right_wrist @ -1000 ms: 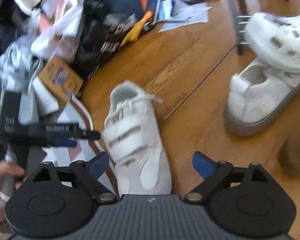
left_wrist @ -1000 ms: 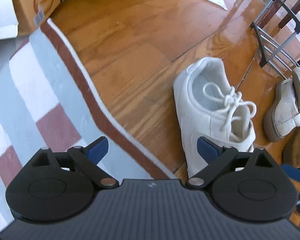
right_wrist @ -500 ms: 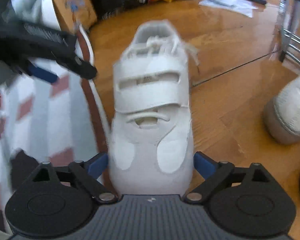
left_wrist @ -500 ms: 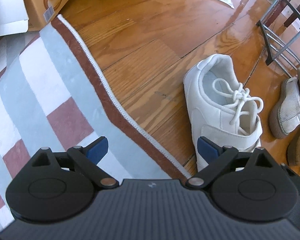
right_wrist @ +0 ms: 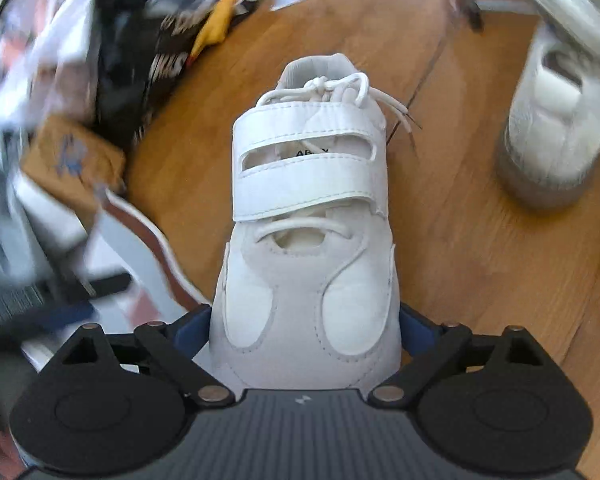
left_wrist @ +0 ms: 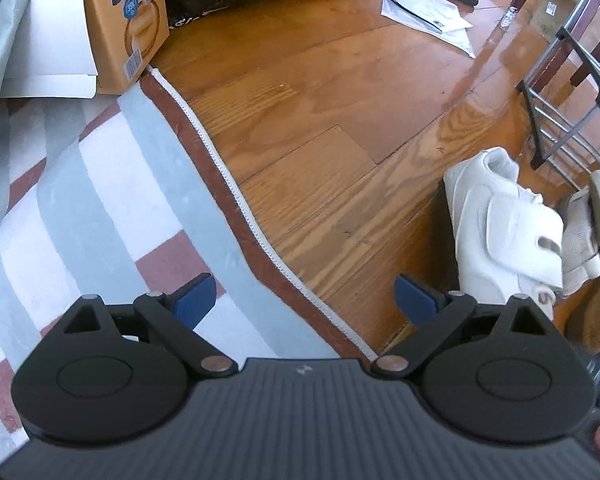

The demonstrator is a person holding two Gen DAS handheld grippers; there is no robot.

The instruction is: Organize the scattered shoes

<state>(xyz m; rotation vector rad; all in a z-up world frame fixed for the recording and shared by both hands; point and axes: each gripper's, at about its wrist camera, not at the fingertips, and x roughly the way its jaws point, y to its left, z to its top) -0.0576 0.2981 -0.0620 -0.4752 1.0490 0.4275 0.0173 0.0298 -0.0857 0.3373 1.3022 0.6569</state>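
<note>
A white strap sneaker [right_wrist: 308, 240] is seen on the wooden floor [right_wrist: 460, 260], toe nearest, its forefoot straddled by the widely spread right gripper [right_wrist: 305, 326], angled steeply down; whether the blue pads [right_wrist: 190, 330] press it cannot be told. To the left, the left gripper [left_wrist: 305, 295] is held wide and empty over a striped rug [left_wrist: 100, 200], the sneaker lying at its right.

the white sneaker [right_wrist: 308, 248] with two velcro straps and knotted laces stands upright on the wood floor, its toe toward me between my right claw's fingers. a worn white slip-on [right_wrist: 556, 120] lies apart to its right.
</note>
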